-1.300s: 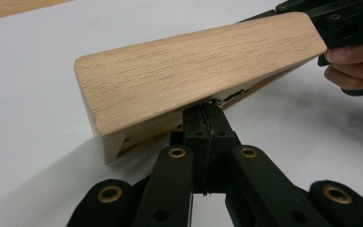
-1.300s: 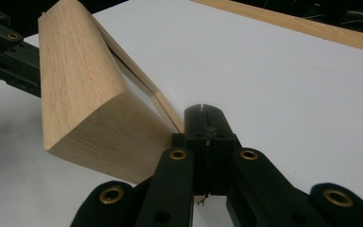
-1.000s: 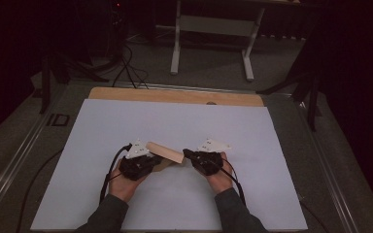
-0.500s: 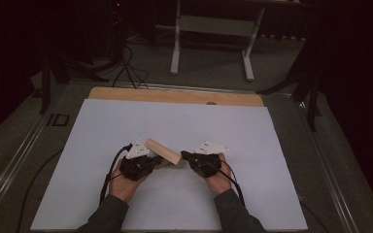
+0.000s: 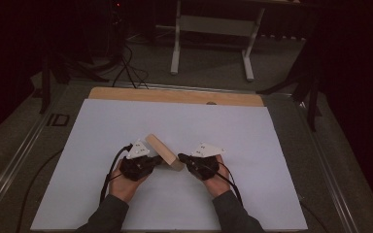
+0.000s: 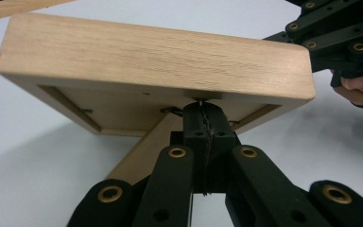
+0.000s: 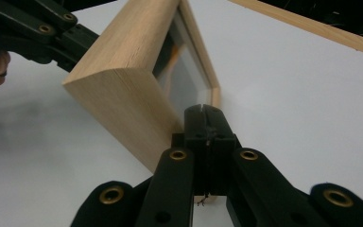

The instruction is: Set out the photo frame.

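Note:
A light wooden picture frame (image 5: 164, 151) stands tilted on the white table (image 5: 252, 145) between my two grippers. My left gripper (image 5: 158, 160) is shut, its tips against the frame's back. In the left gripper view the shut jaws (image 6: 202, 103) meet the recessed back panel (image 6: 137, 106) under the frame's thick rim (image 6: 156, 52), beside the wooden prop leg (image 6: 144, 153). My right gripper (image 5: 181, 157) is also shut, at the frame's near corner. In the right gripper view its tips (image 7: 202, 109) sit at the frame's lower front edge, next to the glass (image 7: 184, 78).
A wooden strip (image 5: 175, 95) runs along the table's far edge. Beyond it, on the dark floor, stand a white metal stand (image 5: 211, 24) and some cables (image 5: 126, 58). A cable trails from each gripper toward the person's sleeves.
The frame has swung from lying roughly left to right to a diagonal, its near end now toward the right gripper. The right gripper shifted slightly; both stayed shut.

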